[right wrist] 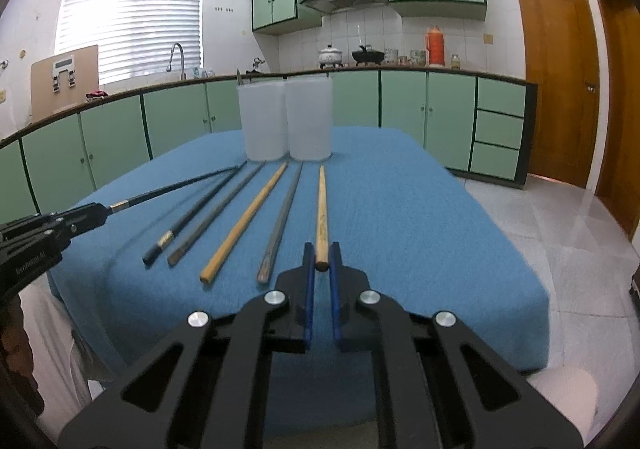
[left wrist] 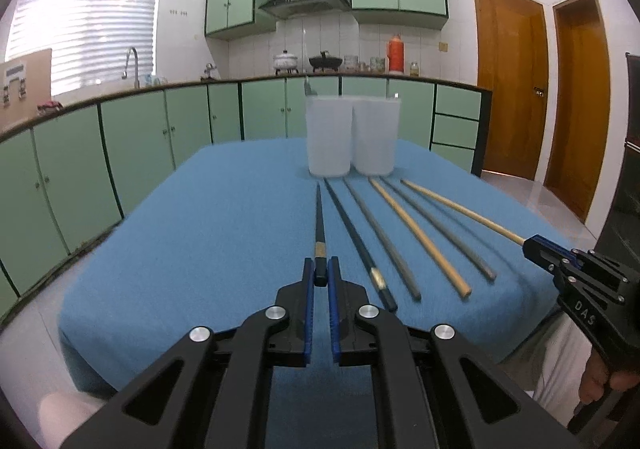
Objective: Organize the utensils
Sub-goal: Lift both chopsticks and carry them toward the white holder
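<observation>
Several chopsticks lie side by side on a blue tablecloth, pointing toward two white translucent cups at the far end. My left gripper is shut on the near end of the leftmost black chopstick. My right gripper is shut on the near end of the rightmost wooden chopstick. Between them lie a black chopstick, two grey ones and a wooden one. The left cup holds a utensil.
The table stands in a kitchen with green cabinets behind and to the left. Wooden doors are at the right. A tiled floor lies to the right of the table. The person's clothing shows at the near edge.
</observation>
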### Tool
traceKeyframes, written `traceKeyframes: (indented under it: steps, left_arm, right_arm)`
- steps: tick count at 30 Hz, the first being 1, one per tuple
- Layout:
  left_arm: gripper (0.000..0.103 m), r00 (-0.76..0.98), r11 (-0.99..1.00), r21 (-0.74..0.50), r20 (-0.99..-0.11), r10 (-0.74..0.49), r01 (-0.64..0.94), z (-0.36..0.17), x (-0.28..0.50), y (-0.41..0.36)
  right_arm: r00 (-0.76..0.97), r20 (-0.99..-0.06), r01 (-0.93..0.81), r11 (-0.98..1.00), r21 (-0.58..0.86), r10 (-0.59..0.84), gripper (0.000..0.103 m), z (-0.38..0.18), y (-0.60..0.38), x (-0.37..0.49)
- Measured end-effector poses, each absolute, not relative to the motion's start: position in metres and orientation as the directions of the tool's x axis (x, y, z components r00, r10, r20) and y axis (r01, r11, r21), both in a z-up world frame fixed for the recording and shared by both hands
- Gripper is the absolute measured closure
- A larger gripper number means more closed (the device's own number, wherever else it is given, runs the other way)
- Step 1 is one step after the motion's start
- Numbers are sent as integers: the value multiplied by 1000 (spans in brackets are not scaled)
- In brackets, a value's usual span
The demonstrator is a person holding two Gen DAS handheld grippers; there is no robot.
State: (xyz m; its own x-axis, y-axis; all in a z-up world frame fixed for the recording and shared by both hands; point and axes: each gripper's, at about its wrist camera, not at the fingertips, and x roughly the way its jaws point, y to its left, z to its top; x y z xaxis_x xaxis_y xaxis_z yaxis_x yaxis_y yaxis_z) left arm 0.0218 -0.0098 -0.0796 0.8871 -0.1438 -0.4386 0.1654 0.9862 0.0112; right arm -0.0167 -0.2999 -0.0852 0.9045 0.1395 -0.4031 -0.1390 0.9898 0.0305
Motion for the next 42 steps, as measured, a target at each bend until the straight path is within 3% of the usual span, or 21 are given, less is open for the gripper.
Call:
traceKeyframes:
  steps: [17,30,42]
  left_arm:
    - [97,953,973,33,-216,-215,227,28,33,-7]
    - [97,939,961,-12,-209,-273,276,71,78,-6]
    - [97,936,954,-34,-187,-298,297,95,108,0]
  right_arm:
    - [950,-232,-209,978,21,208,97,33,-325,11]
    - [919,-286,-264,962,65,272,97,96,-327,75]
    - [908,-265,-324,945,49,325,97,133,-319,114]
